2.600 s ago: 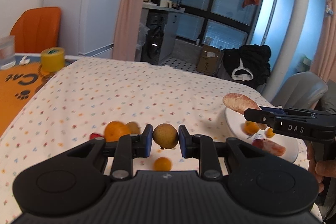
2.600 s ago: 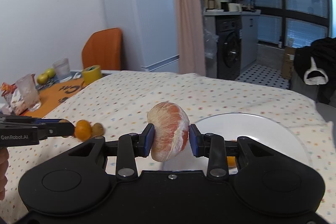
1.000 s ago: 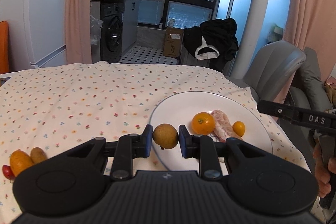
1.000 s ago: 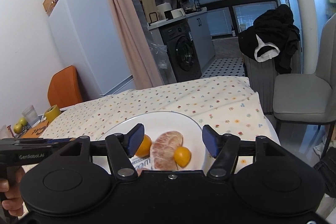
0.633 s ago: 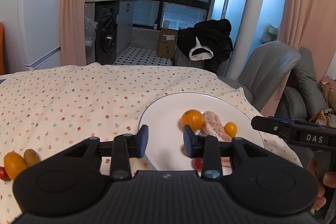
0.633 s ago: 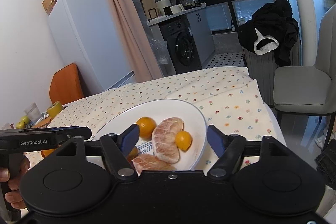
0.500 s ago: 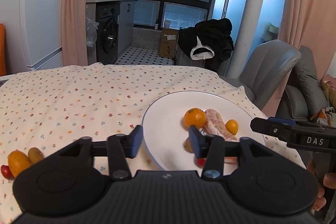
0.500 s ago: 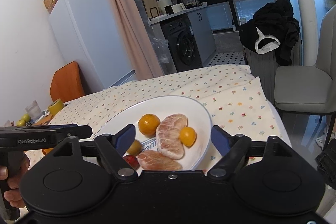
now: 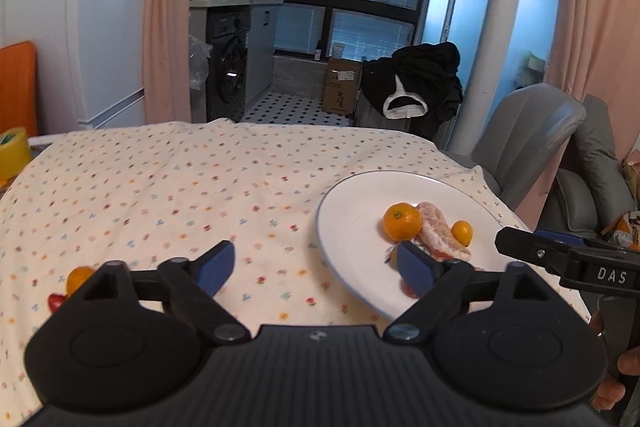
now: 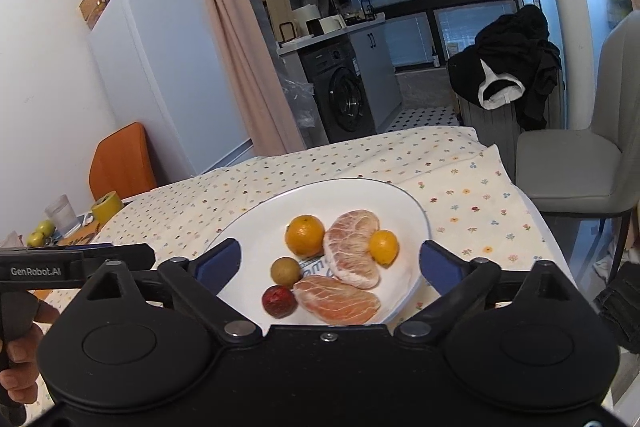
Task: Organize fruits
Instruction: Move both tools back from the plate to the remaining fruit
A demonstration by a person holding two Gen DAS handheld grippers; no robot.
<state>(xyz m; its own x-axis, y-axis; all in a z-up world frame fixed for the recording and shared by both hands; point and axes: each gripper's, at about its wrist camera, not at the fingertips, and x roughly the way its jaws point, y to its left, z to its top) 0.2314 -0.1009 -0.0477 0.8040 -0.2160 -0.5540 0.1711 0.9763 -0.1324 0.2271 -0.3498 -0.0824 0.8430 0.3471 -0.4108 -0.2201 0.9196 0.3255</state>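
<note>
- Left wrist view: my left gripper (image 9: 316, 265) hangs low over the flowered tablecloth (image 9: 160, 195), fingers pointing across the table, jaws spread wide with nothing between them.
- Its right fingertip sits in front of the near rim of the white plate (image 9: 344, 211), hiding part of what lies there.
- On the plate I make out a mandarin (image 9: 402, 221), a peeled pomelo segment (image 9: 438, 233) touching it, and a kumquat (image 9: 462, 231) just beside the segment.
- At the left edge, on the cloth, a small orange fruit (image 9: 78, 277) and a red fruit (image 9: 56, 301) lie well apart from the plate.
- The right gripper's finger (image 9: 532, 249) reaches in from the right, near the plate's edge.
- Right wrist view: my right gripper (image 10: 330, 263) hovers above the plate (image 10: 256, 227), tilted down at it, jaws wide apart and empty.
- The plate holds a mandarin (image 10: 305, 235), a kumquat (image 10: 383, 247), two peeled pomelo segments (image 10: 352, 253) touching one another, a brown longan (image 10: 285, 271) and a red jujube (image 10: 279, 301).
- The longan rests just beside the jujube, near the plate's left half.
- The left gripper's finger (image 10: 80, 261) lies level at the left, with the person's hand (image 10: 18, 375) round its grip.
</note>
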